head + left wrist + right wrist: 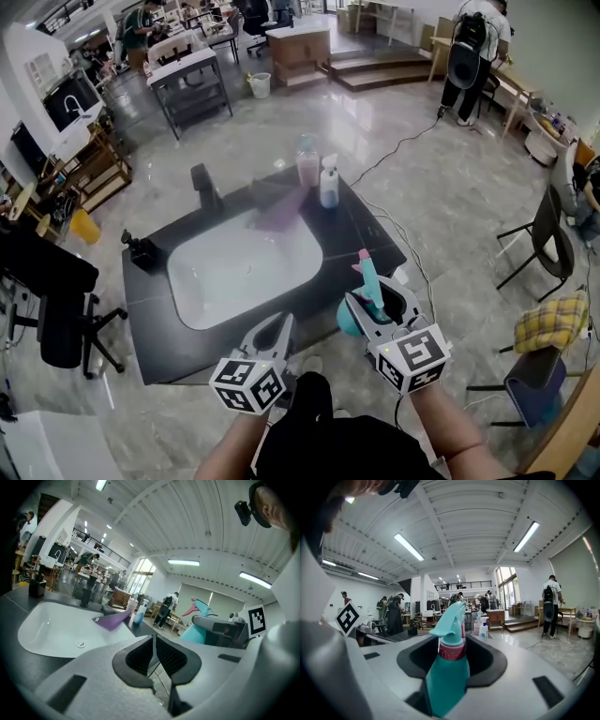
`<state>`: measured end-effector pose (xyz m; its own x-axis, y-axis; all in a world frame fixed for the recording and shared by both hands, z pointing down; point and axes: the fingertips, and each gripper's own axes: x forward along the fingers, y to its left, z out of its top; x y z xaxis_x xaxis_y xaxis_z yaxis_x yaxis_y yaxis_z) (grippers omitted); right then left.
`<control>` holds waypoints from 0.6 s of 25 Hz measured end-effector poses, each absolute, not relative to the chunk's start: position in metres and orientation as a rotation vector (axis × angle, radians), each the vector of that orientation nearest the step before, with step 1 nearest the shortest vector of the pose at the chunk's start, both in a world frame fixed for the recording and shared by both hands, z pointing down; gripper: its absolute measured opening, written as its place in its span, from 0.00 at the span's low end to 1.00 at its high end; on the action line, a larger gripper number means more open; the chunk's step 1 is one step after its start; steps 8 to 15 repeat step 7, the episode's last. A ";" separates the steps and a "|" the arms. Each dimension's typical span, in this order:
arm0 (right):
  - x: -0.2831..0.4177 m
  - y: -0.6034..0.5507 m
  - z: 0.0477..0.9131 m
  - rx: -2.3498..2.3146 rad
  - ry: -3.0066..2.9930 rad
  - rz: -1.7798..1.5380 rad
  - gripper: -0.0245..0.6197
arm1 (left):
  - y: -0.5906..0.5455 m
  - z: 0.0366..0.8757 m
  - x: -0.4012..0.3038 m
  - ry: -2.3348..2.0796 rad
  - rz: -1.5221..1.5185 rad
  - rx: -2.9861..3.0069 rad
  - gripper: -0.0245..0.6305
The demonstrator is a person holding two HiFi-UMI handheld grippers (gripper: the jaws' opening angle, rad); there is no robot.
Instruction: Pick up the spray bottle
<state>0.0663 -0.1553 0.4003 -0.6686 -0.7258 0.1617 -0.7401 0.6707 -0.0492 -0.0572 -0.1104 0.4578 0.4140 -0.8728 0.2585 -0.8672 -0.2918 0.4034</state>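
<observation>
The teal spray bottle (367, 284) with a pink trigger stands upright between the jaws of my right gripper (377, 307), off the right front corner of the black counter (141, 328). In the right gripper view the bottle (447, 667) fills the gap and both pads press on its body below the red collar, so my right gripper (451, 654) is shut on it. My left gripper (277, 330) hovers at the counter's front edge. Its jaws (153, 645) meet with nothing between them. From the left gripper view the bottle (198, 626) shows to the right.
A white sink (244, 267) is set in the counter, with a black faucet (204, 187) and a black dispenser (142, 251). A purple cloth (278, 214), a pink bottle (307, 161) and a white-blue bottle (329, 183) sit at the far edge. Chairs (544, 234) stand right.
</observation>
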 end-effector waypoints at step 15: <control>0.063 -0.160 0.397 1.215 -2.756 0.159 0.30 | -0.117 0.450 -0.061 -1.481 -0.030 2.202 0.07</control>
